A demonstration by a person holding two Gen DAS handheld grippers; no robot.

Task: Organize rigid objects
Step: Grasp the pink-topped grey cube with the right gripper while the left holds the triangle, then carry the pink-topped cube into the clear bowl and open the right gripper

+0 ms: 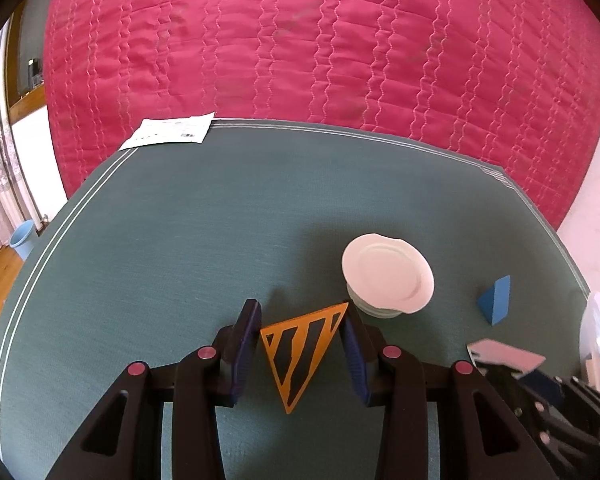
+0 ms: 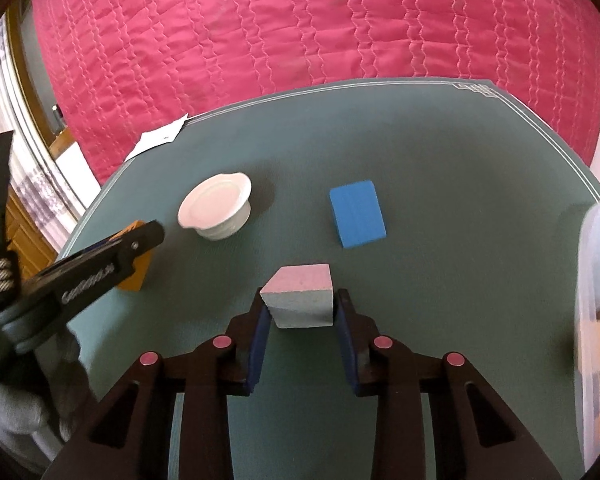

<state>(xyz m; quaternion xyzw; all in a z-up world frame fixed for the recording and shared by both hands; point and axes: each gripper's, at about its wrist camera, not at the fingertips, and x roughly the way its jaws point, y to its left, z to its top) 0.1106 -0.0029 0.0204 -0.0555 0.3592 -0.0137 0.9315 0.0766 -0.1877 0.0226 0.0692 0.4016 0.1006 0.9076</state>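
Teal woven cloth (image 1: 180,240), edged with thin white piping, is seen covering the table, with a quilted magenta bedspread (image 1: 320,40) beyond it, stitched in wavy rows.

In the left wrist view, an orange triangular block (image 1: 300,354) with black stripes on its flat face is framed by the left gripper (image 1: 304,320). Its upper corners reach both blue pads, but whether the block is clamped or merely bracketed cannot be told; the jaws are set moderately wide. At about two o'clock from the triangle, a smooth white ceramic dish (image 1: 388,274) with a scalloped rim is stacked on another. A blue wedge (image 1: 496,300) is seen further off at three o'clock, well apart from the dish.

In the right wrist view, a pale pink block (image 2: 300,296) with grainy matte faces and an angled cut is gripped between the blue pads of the right gripper (image 2: 300,300), whose jaws are narrowed onto its sides. The blue wedge (image 2: 358,214) lies at one o'clock from it, the white dish (image 2: 216,206) at eleven. A translucent plastic bin (image 2: 592,300) is seen at three o'clock, and a white printed sheet (image 1: 170,133) at the table's far left corner.
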